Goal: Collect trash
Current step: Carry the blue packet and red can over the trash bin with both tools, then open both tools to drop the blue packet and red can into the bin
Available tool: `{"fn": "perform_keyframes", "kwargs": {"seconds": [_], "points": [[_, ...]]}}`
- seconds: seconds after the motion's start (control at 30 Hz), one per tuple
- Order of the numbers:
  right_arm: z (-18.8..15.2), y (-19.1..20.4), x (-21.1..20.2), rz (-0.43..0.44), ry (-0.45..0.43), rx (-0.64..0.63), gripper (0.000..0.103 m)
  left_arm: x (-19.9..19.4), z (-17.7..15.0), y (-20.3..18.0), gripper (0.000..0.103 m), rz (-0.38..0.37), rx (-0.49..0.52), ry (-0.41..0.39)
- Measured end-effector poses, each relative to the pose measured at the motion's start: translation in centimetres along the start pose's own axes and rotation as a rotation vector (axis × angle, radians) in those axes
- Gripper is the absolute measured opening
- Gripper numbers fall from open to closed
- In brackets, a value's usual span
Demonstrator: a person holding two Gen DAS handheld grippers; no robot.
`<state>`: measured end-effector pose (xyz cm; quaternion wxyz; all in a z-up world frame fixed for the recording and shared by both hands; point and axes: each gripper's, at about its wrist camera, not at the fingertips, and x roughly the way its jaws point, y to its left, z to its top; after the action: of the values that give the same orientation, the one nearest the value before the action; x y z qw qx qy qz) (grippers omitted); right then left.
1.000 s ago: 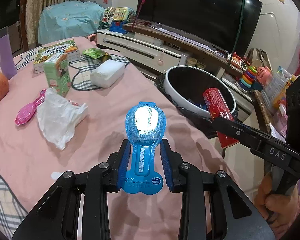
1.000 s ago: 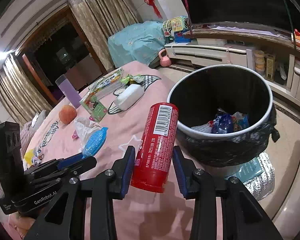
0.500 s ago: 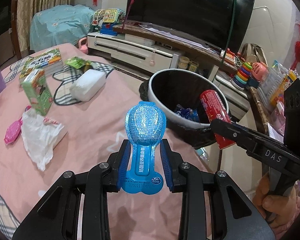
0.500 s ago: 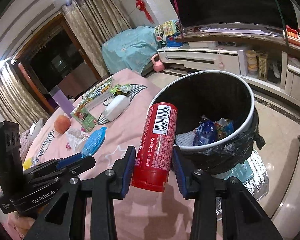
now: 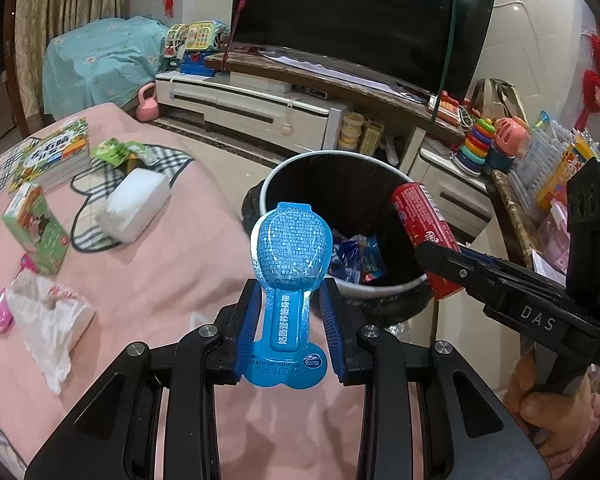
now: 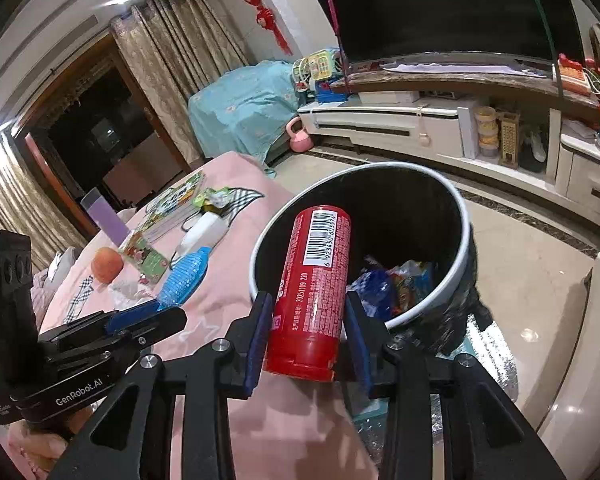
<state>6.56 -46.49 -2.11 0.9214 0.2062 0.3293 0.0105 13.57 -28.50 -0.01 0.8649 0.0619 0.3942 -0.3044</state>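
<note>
Pink cloth covers the desk (image 5: 172, 280), and behind it a television cabinet and a dark screen close off the room. At the far left of the left wrist view a crumpled white wrapper (image 5: 48, 320), a green carton (image 5: 36, 228), a stack of books (image 5: 52, 152) and a white packet (image 5: 134, 204) are seen lying on the cloth, not yet collected. Toward the middle, the left gripper (image 5: 288, 316) is pressed together on the narrow stem of a blue plastic blister pack (image 5: 290, 248), whose rounded head is held up in front of the near rim of the trash bin (image 5: 284, 168). Compared with a second ago, the bin has been brought from the right of the view to directly behind the pack, so both hands are judged to have been carried from over the desk toward the bin. Blue and red wrappers (image 6: 396, 284) are already visible at its bottom. To the right, the right gripper (image 6: 306, 312) is clamped on a red cylindrical can (image 6: 316, 280), whose top has now been moved past the bin's rim and over its dark interior. The can is therefore judged nearly ready for release, while the blister pack may need to be carried slightly further over the opening first.
</note>
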Motion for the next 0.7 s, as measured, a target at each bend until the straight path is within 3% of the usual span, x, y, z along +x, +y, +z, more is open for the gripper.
{"fn": "perform_keyframes", "kwargs": {"seconds": [0.7], "points": [[3.8, -3.3, 1.7, -0.061, 0.009, -0.007, 0.035, 5.5, 4.6, -2.3, 0.029, -0.002, 0.05, 0.049]]}}
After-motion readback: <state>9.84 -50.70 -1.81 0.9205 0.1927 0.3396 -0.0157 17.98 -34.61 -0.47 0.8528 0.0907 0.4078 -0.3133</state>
